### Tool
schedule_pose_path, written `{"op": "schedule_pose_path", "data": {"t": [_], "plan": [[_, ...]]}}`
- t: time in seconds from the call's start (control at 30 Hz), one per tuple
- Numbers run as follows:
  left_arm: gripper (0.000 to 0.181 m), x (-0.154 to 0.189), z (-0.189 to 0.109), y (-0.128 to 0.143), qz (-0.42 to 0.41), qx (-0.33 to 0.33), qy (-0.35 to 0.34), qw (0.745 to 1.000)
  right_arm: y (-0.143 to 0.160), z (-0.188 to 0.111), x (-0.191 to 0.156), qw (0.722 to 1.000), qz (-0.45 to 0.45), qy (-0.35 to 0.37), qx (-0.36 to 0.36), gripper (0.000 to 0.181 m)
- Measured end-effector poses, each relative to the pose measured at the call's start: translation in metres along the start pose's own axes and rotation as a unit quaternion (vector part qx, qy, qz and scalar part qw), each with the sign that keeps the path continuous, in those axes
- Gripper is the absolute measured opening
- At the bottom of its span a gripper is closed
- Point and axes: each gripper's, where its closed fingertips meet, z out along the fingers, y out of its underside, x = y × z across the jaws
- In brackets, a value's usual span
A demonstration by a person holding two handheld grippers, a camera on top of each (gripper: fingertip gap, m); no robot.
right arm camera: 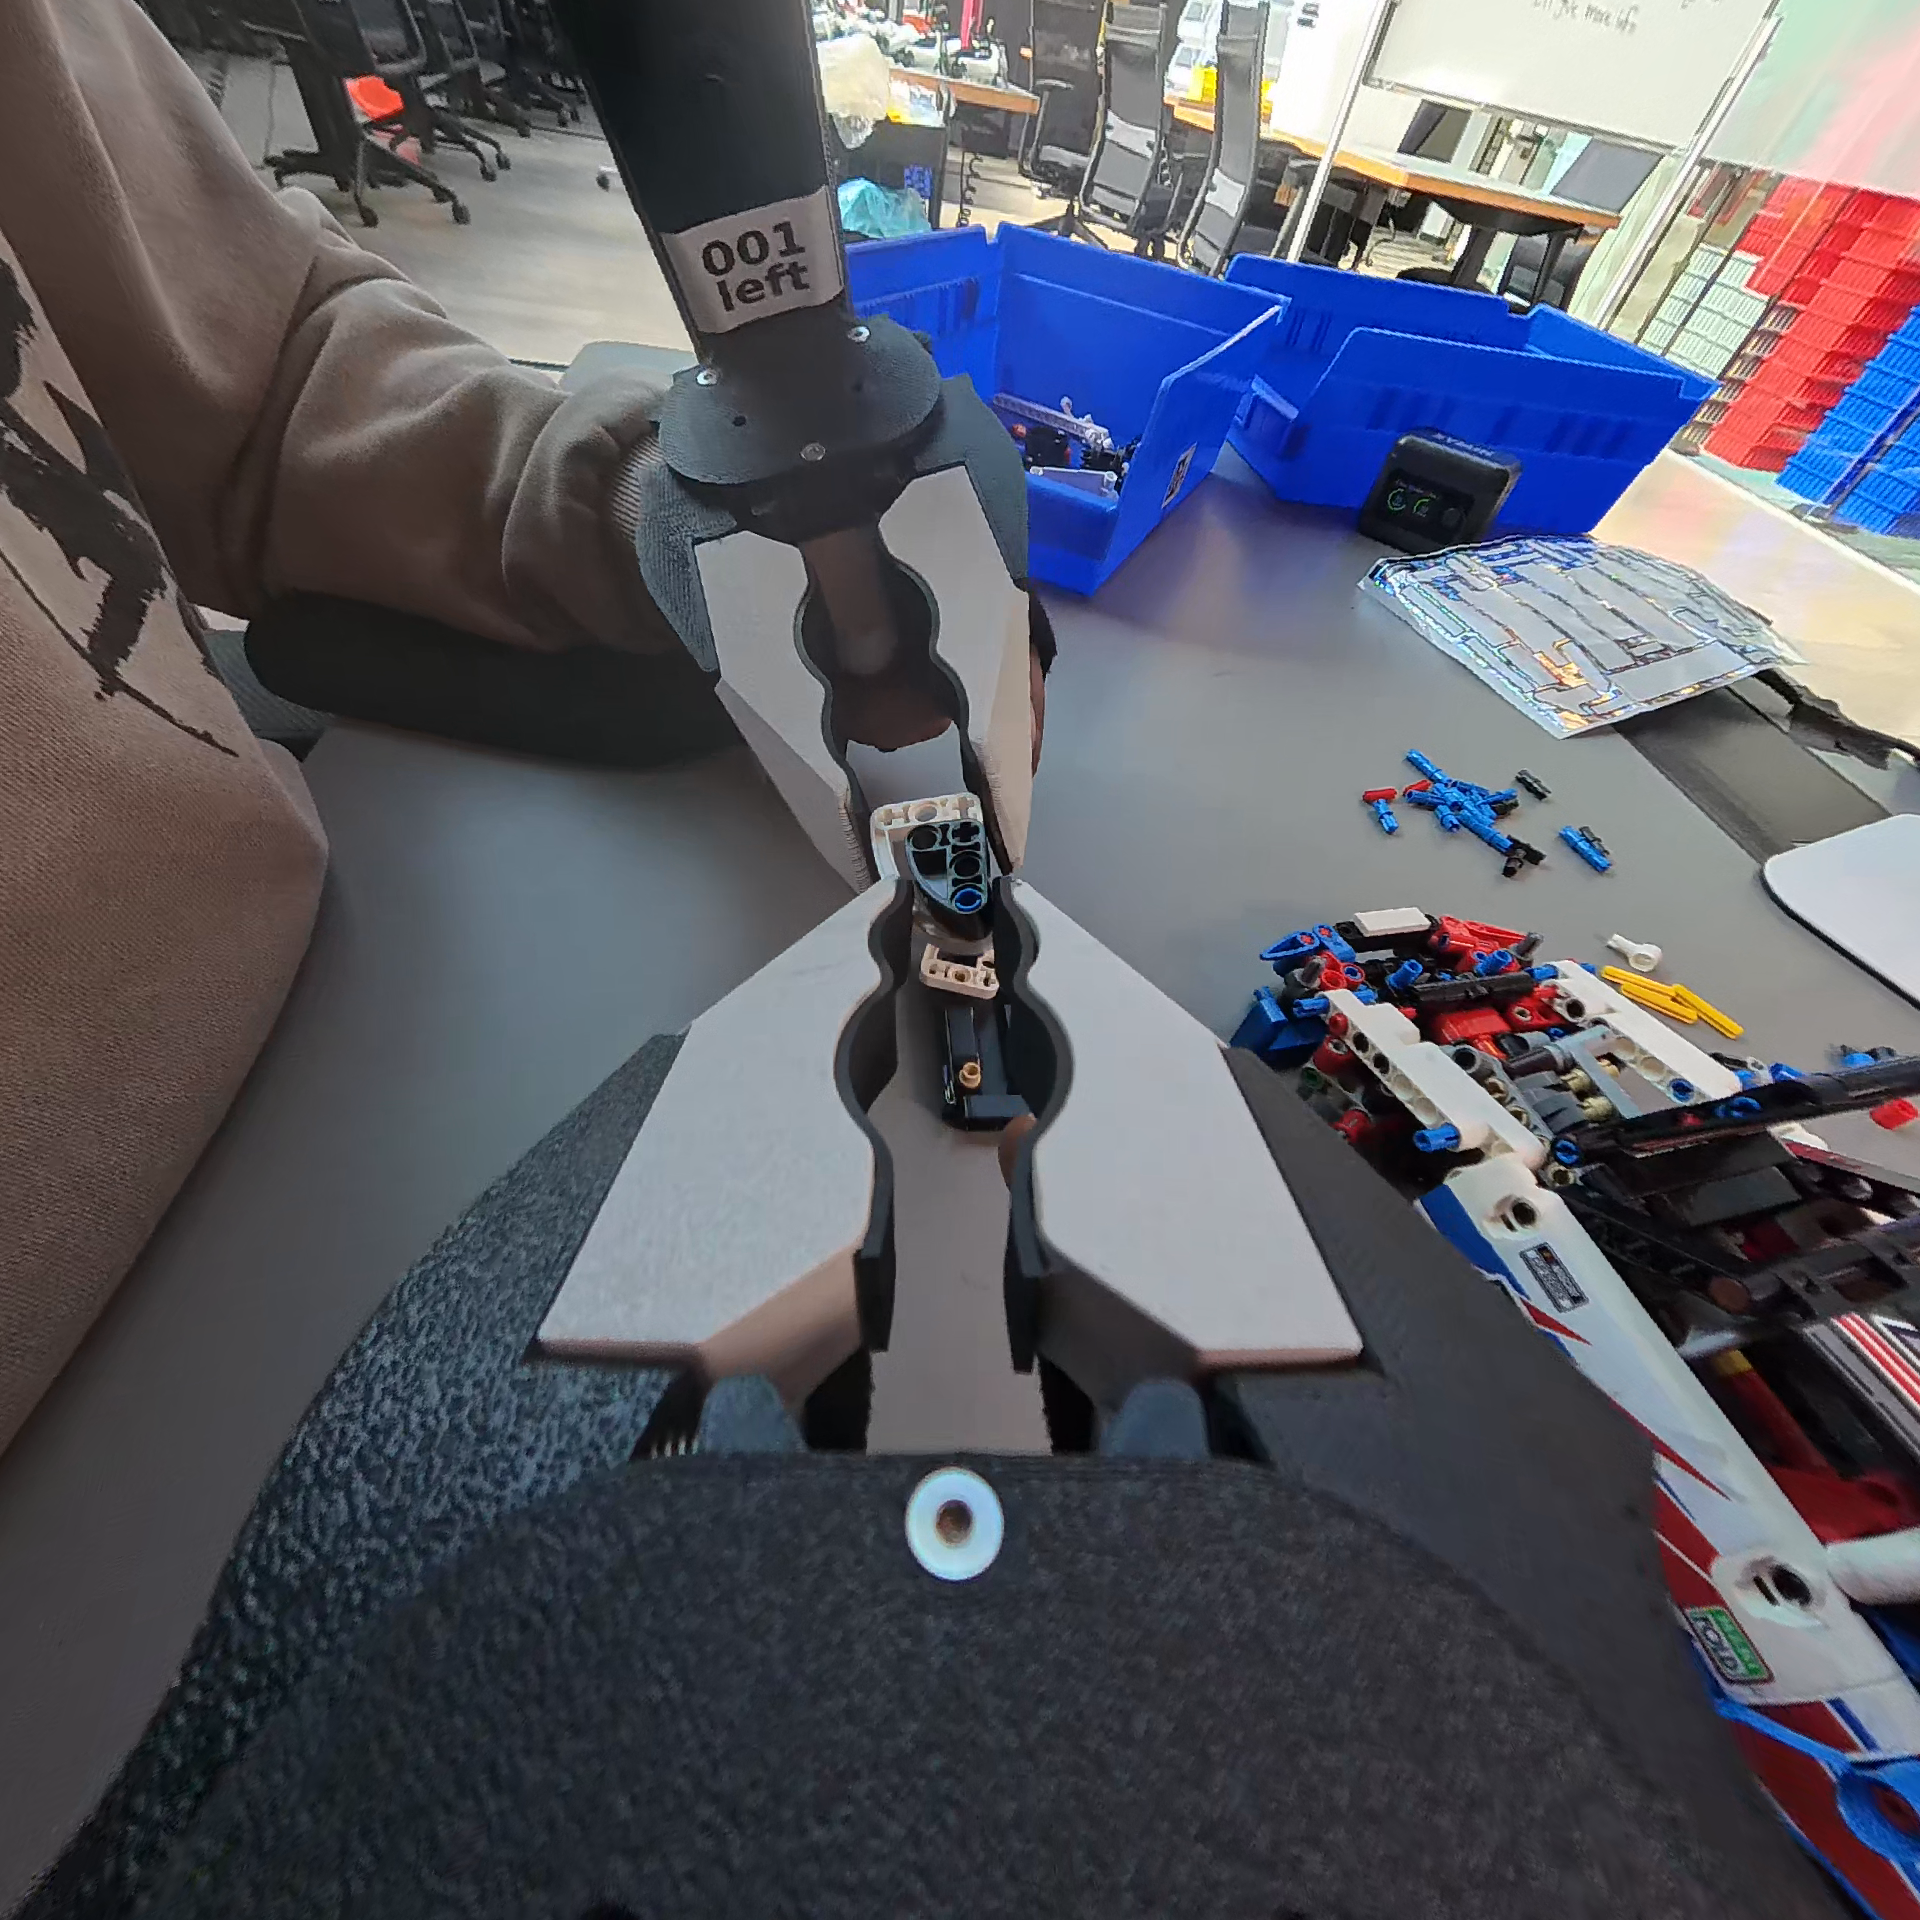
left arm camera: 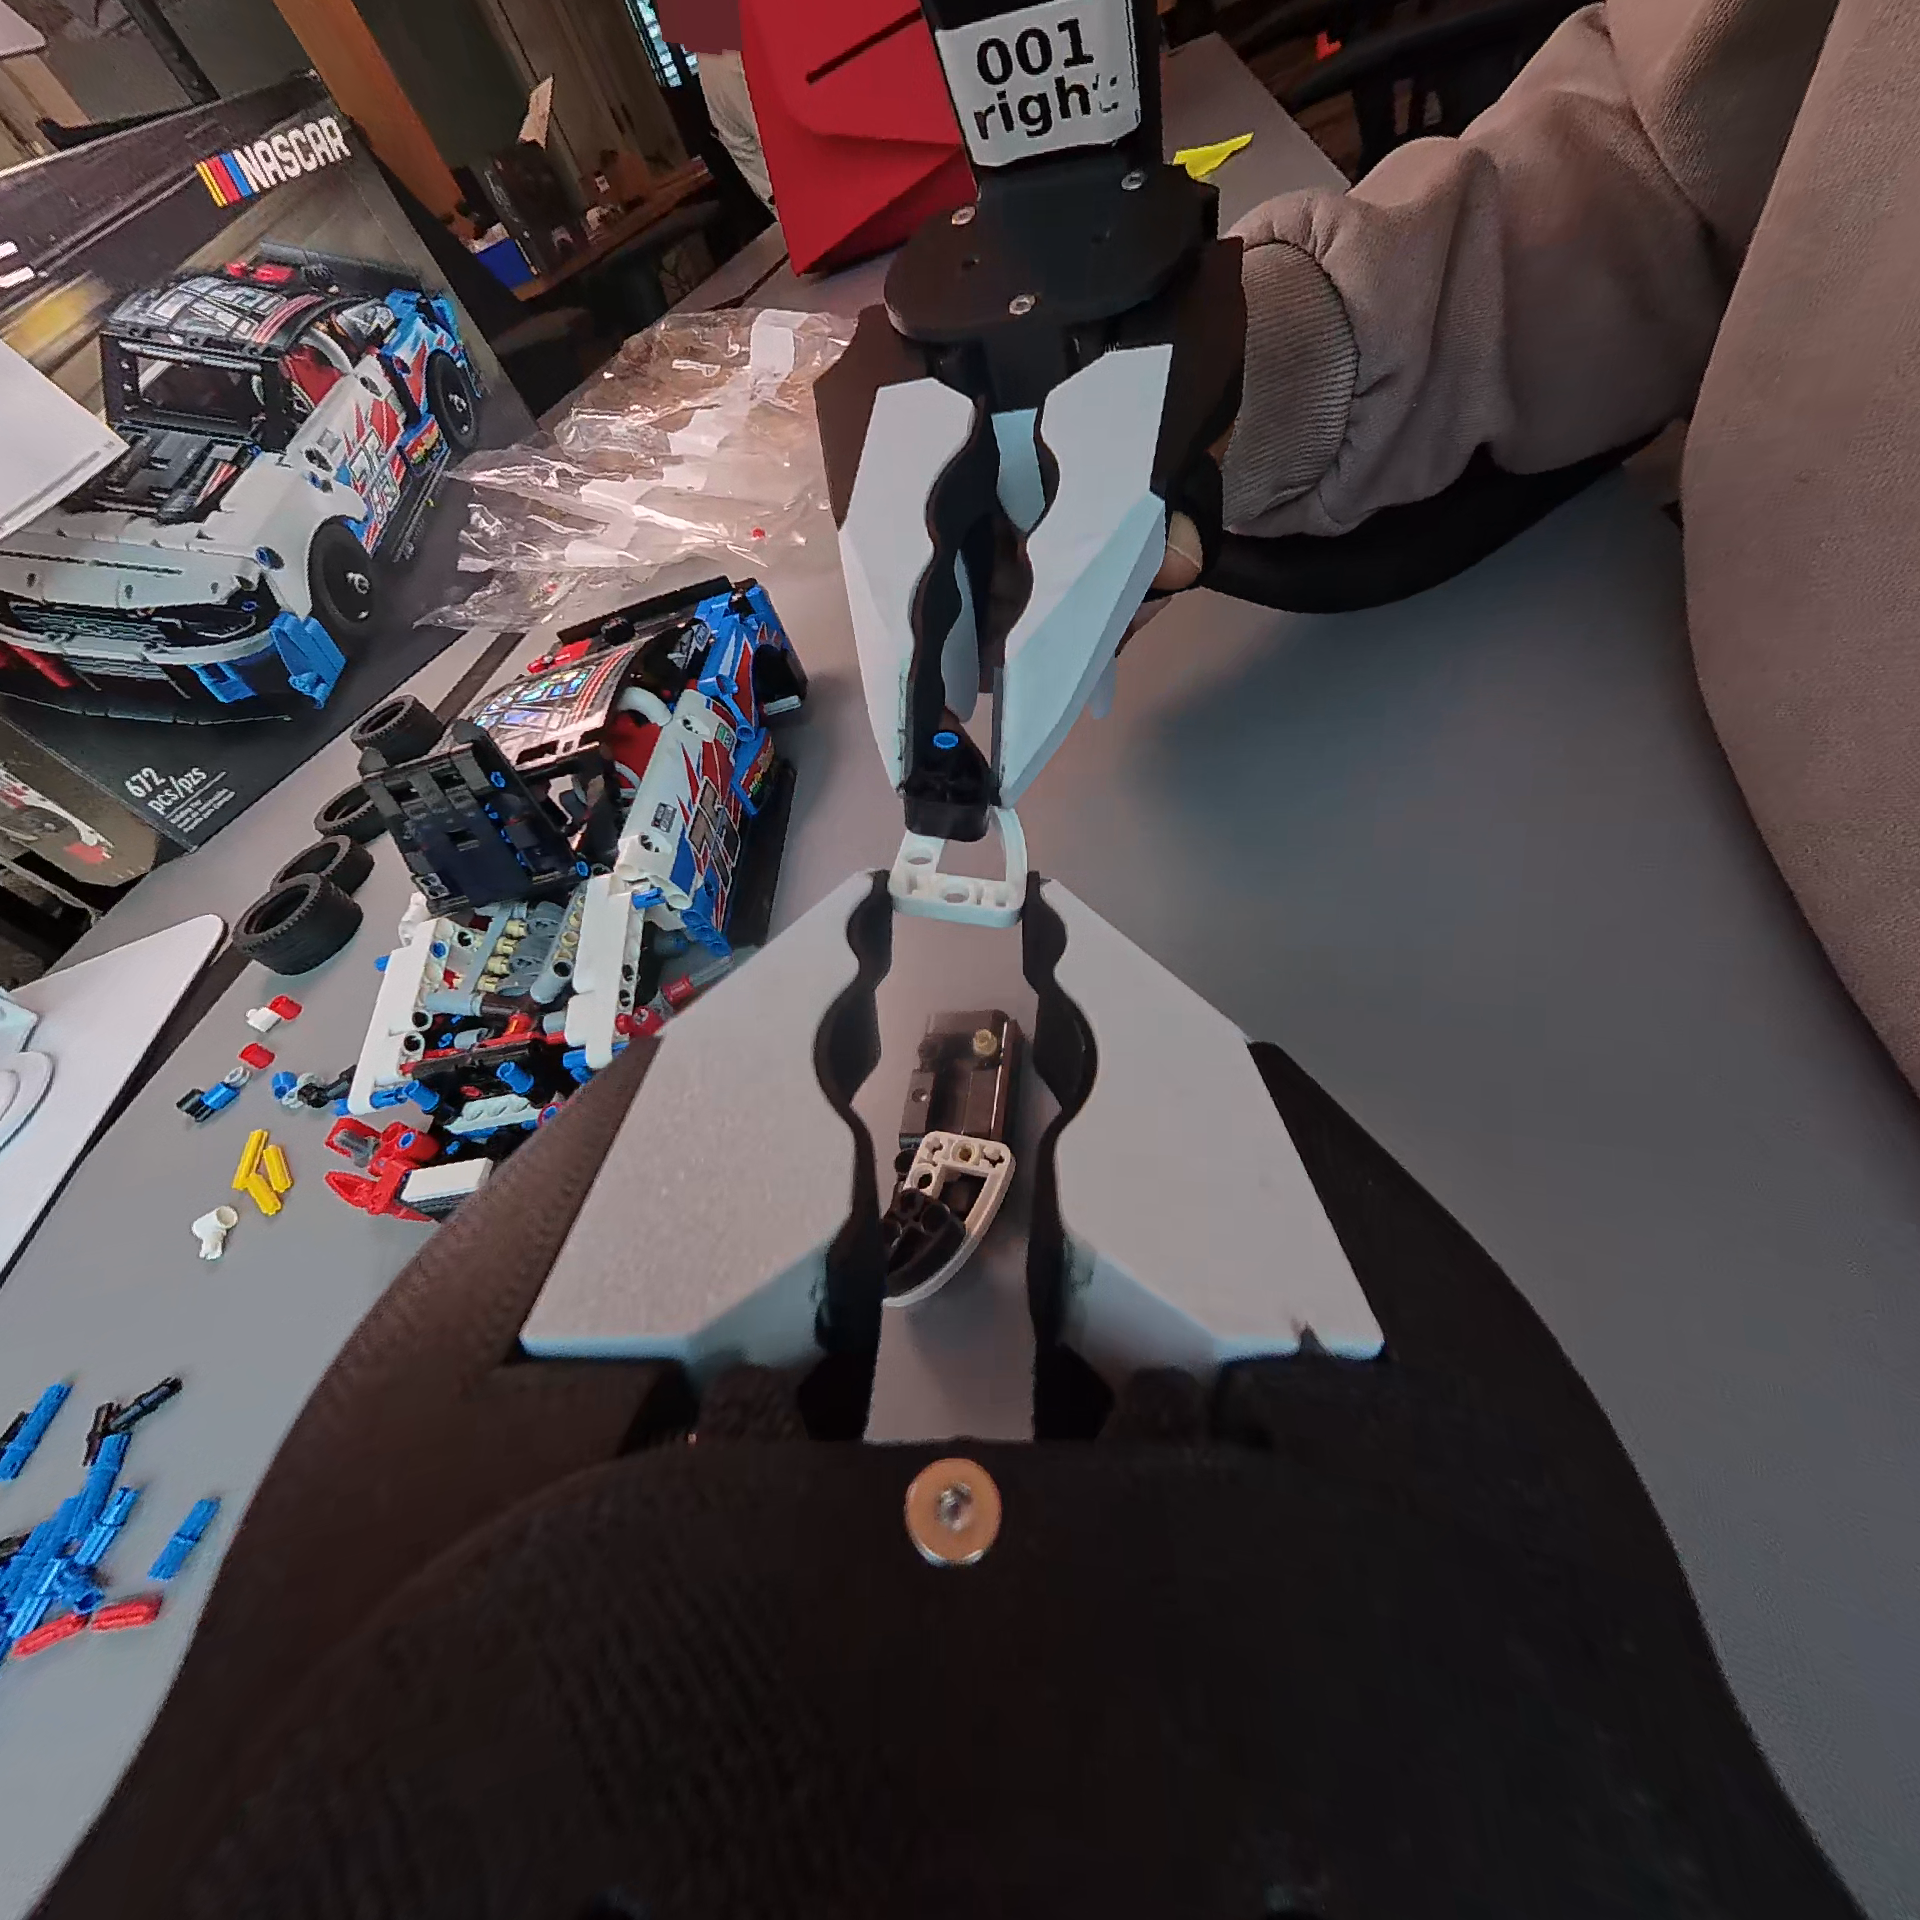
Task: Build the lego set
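White, curved Technic panel (left arm camera: 961, 883), pinched at the tips of my left claw (left arm camera: 958, 896), meets a black curved panel (left arm camera: 943, 784) carrying a blue pin (left arm camera: 943, 741), on which my right claw (left arm camera: 951, 800) is closed. Both claws are nearly shut, each gripping only its own piece, and the two pieces meet tip to tip above the grey desk (left arm camera: 1403, 935), just beside the half-built race car (left arm camera: 582, 894). In the right wrist view, the black panel (right arm camera: 951, 868) appears to lie within the white panel (right arm camera: 914, 812), its holes facing the camera.

To do this step well, I judge that I should keep the blue pin square to the receiving hole, push straight along the pin's axis, and hold the left claw rigid as an anvil; any twist would likely cock the pin or slip a piece from the tips.

Orientation: the black panel's long axis runs along the right claw's fingers (left arm camera: 1081, 582), and in the right wrist view its blue-pinned end lies nearest the camera. The white panel lies crosswise between the left claw's fingers (left arm camera: 717, 1122), flat edge towards me, curved end towards the right claw.

A second black-and-white sub-assembly (left arm camera: 956, 1143) lies on the desk beneath the left claw. Loose blue pins (left arm camera: 62, 1507), tyres (left arm camera: 301, 914) and the set's box (left arm camera: 208, 436) lie to the left.
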Motion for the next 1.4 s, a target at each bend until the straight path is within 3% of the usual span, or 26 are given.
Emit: {"op": "schedule_pose_path", "data": {"t": [0.17,0.7,0.97,1.17,1.4], "plan": [[0.023,0.001,0.001,-0.001,-0.007,0.007,0.01,1.0,0.003,0.001,-0.005,0.999,-0.028,-0.007,-0.015,0.026],[0.023,0.016,0.016,0.013,-0.037,-0.034,0.059,0.997,0.023,0.003,-0.013,0.994,-0.088,-0.033,-0.064,0.018],[0.022,-0.002,0.029,0.042,-0.039,-0.122,0.061,0.99,0.048,0.01,0.01,0.987,-0.042,-0.053,-0.143,0.019],[0.027,0.001,0.025,0.045,-0.049,-0.133,0.064,0.988,0.061,0.011,0.005,0.983,-0.004,-0.081,-0.166,0.018],[0.02,0.005,0.026,0.048,-0.046,-0.141,0.07,0.986,0.072,0.013,0.004,0.977,-0.009,-0.076,-0.198,0.018]]}}
